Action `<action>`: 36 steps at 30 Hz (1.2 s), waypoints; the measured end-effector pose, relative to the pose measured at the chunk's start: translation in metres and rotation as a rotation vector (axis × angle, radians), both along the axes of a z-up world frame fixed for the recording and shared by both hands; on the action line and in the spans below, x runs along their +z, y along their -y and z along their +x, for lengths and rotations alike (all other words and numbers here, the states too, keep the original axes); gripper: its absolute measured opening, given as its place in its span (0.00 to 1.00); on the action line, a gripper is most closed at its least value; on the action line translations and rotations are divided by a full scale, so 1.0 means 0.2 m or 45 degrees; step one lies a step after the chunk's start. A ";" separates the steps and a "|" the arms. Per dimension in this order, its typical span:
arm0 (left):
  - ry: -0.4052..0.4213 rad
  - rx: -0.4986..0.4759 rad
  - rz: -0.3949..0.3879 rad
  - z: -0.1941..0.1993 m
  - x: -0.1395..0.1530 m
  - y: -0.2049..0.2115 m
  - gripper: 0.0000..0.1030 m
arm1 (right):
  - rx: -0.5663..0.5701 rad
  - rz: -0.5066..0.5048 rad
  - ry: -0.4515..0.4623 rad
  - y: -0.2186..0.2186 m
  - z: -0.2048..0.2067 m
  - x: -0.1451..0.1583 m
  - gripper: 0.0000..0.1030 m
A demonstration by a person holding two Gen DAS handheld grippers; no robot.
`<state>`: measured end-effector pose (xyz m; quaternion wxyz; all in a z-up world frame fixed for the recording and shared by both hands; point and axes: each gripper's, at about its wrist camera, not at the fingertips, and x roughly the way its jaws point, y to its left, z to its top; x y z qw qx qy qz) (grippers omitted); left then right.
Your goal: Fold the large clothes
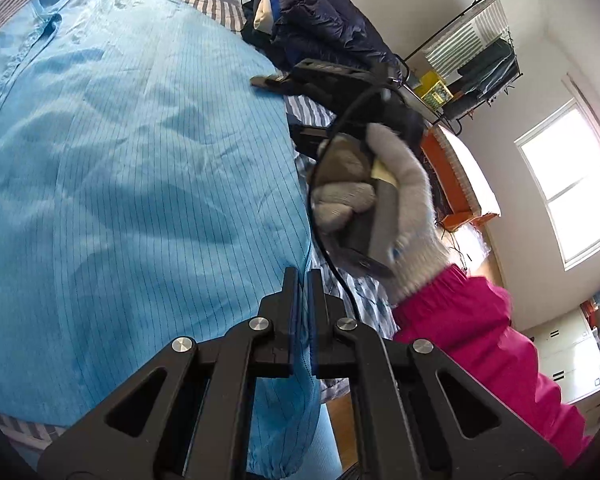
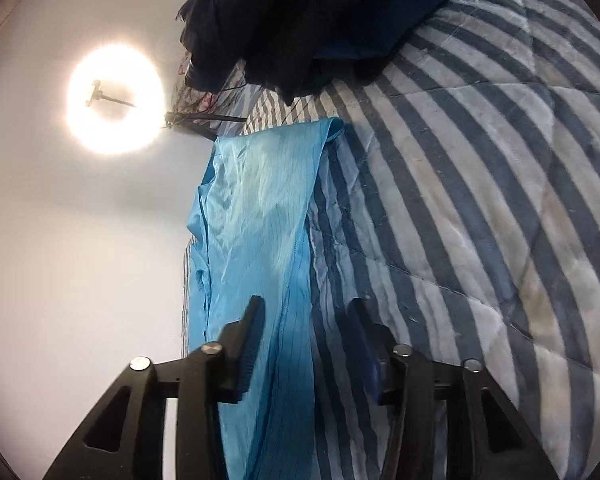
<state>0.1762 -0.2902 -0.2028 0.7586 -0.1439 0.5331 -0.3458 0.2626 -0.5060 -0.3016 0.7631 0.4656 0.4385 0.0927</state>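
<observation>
A large light-blue pinstriped garment (image 1: 132, 184) lies spread on a striped quilt, collar at the far top left. My left gripper (image 1: 303, 280) is shut on the garment's right edge near its hem. The right gripper (image 1: 284, 80) shows in the left wrist view, held by a gloved hand (image 1: 384, 184), its tips at the garment's edge farther up. In the right wrist view my right gripper (image 2: 306, 312) is open, its fingers either side of the blue garment's edge (image 2: 260, 220), which runs between them over the quilt.
A blue-and-white striped quilt (image 2: 480, 200) covers the bed. A pile of dark clothes (image 1: 320, 12) (image 2: 300, 20) lies at the far end. A rack with bedding (image 1: 476, 40) and a window (image 1: 572, 184) stand to the right. A bright ceiling lamp (image 2: 116, 98) glares.
</observation>
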 end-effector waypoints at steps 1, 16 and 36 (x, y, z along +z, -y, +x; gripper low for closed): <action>0.000 0.002 -0.008 0.00 0.00 0.00 0.02 | 0.007 -0.014 -0.013 -0.02 0.03 -0.01 0.18; -0.061 0.111 -0.155 -0.02 0.00 -0.36 0.02 | 0.189 -0.752 0.024 -0.62 0.28 0.43 0.00; -0.190 0.372 -0.061 -0.06 -0.27 -1.00 0.00 | 0.624 -1.175 -0.022 -1.68 0.53 0.20 0.00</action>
